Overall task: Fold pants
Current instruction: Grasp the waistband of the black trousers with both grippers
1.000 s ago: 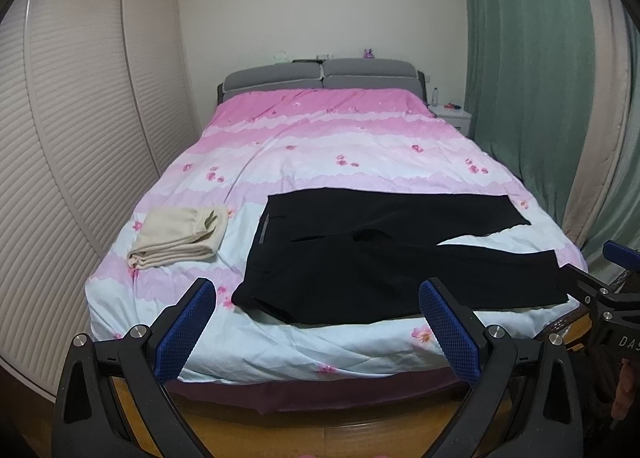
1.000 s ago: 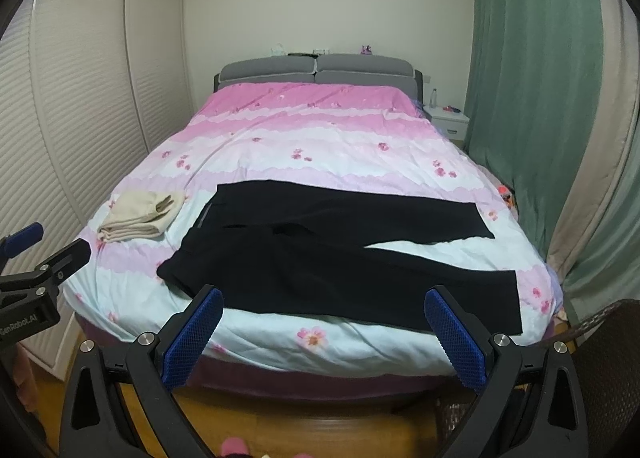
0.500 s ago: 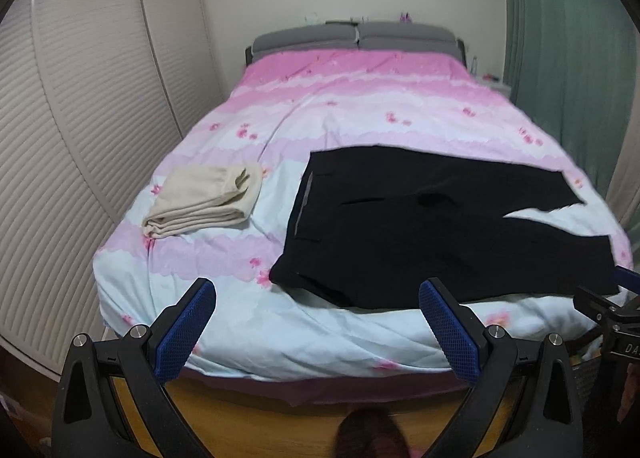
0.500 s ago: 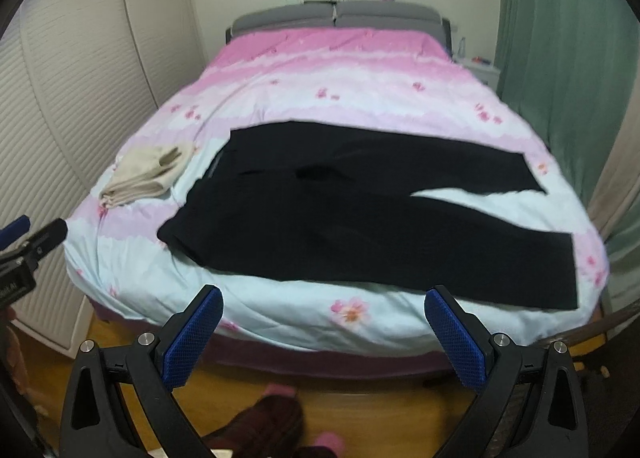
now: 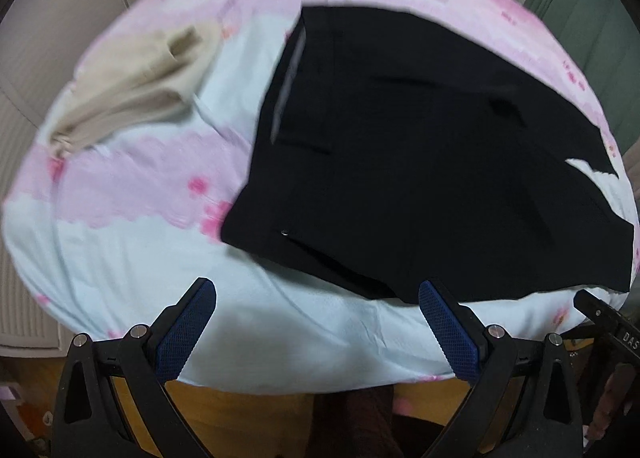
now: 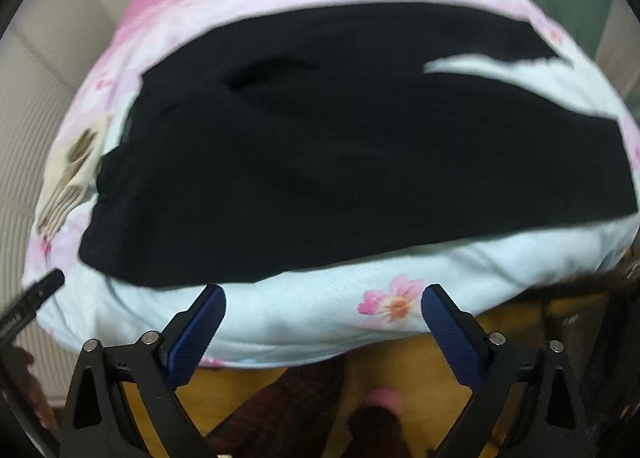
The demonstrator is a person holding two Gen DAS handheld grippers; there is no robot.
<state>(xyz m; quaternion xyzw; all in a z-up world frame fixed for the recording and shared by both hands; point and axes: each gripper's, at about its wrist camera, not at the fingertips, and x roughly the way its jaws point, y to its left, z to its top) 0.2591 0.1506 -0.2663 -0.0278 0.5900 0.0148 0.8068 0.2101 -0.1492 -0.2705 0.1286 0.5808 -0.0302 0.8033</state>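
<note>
Lying flat across the near end of the bed (image 5: 120, 242), the black pants (image 5: 420, 162) had their waistband toward the left and their two legs running off to the right, parted by a wedge of pale bedspread near the cuffs. The left claw (image 5: 318, 332) hovered just short of the bed's near edge with its blue-padded fingers (image 5: 186, 332) spread wide and nothing between them; it sat below the waist end of the pants, and its right finger's tip overlapped the near hem of the fabric in the left wrist view, though whether it touched could not be told. The right claw (image 6: 324, 332) likewise stood wide apart and empty, poised over the bedspread's edge below the near pant leg (image 6: 360, 186), close to a pink printed flower (image 6: 390, 300). A folded beige garment (image 5: 136, 82) rested on the bed to the left of the waistband, apart from the pants. Both views were motion-blurred. Wooden floor (image 6: 248, 390) showed beneath the claws.
</note>
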